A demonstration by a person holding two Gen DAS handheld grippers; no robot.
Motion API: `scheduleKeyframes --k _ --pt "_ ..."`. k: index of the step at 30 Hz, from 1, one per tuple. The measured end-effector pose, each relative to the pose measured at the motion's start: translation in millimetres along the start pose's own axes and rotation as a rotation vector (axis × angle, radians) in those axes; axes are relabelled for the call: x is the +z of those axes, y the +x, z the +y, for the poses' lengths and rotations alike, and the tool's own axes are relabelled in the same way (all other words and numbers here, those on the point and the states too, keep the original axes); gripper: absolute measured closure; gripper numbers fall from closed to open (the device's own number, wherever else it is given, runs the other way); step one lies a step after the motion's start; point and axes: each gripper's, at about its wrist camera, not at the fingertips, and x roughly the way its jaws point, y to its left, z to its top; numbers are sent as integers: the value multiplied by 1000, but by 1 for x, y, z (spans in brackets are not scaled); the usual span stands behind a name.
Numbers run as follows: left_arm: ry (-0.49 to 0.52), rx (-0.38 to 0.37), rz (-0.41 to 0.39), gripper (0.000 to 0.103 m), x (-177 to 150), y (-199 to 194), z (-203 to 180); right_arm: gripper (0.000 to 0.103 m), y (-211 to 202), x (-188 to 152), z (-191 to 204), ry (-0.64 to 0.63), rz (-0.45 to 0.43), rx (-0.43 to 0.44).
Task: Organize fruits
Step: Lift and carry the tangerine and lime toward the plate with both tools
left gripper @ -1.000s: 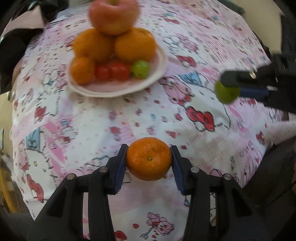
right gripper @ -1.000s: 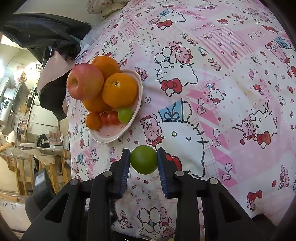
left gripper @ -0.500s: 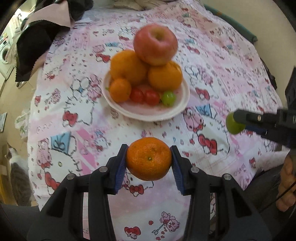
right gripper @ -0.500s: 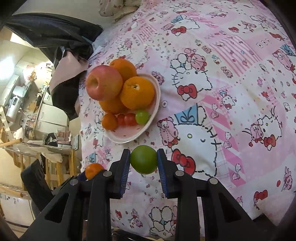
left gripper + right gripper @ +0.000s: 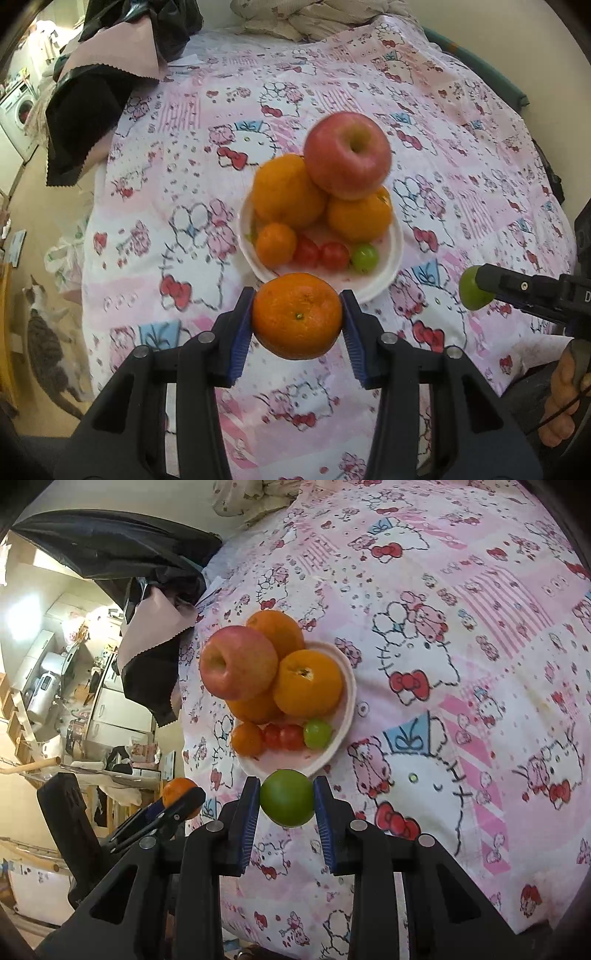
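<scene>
Carry step, both claws loaded and off the cloth: left gripper (image 5: 297, 317) is clamped on a mandarin (image 5: 297, 315), pads pressing both sides; right gripper (image 5: 286, 803) is closed tight on a small green fruit (image 5: 287, 802), possibly a lime, can't tell for sure. White plate (image 5: 395, 258) sits just ahead of both claws, beyond the fingertips, already stacked: apple (image 5: 347, 155) on top of big oranges (image 5: 288, 192), small mandarin, two cherry tomatoes (image 5: 321, 254) and a green grape (image 5: 364, 257) along the near rim. Judged next: bring each fruit forward over the plate and release low into the bare near-rim strip, one claw at a time; the pile looks top-heavy, so a bump could roll the apple off. From the left claw the right gripper is off to the right, level with the plate's near edge. Surface is a soft pink cartoon-print bedspread (image 5: 461, 635), likely uneven, fruit may roll. Beyond the plate: black-and-pink cloth (image 5: 96, 81) at the bed's far left corner, rumpled bedding at the head. Left of the left claw, down on the floor, a tabby cat (image 5: 42, 343); cluttered room and a washing machine further out.
</scene>
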Motion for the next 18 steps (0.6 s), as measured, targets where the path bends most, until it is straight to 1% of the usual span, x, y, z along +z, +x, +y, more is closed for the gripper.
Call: scheduleKeyframes --k 5,10,12,15,18 --pt "-22 1 12 62 17 8 10 72 12 17 10 -25 13 -5" --pt "-5 -2 39 62 28 22 10 72 27 30 7 -22 46 -10" --pt "7 9 36 62 30 27 11 72 32 33 4 -19 54 -20" --pt "-3 3 65 62 27 39 15 72 42 35 -3 8 69 -24" --pt "-9 5 75 62 25 50 17 72 51 34 -1 3 85 -20"
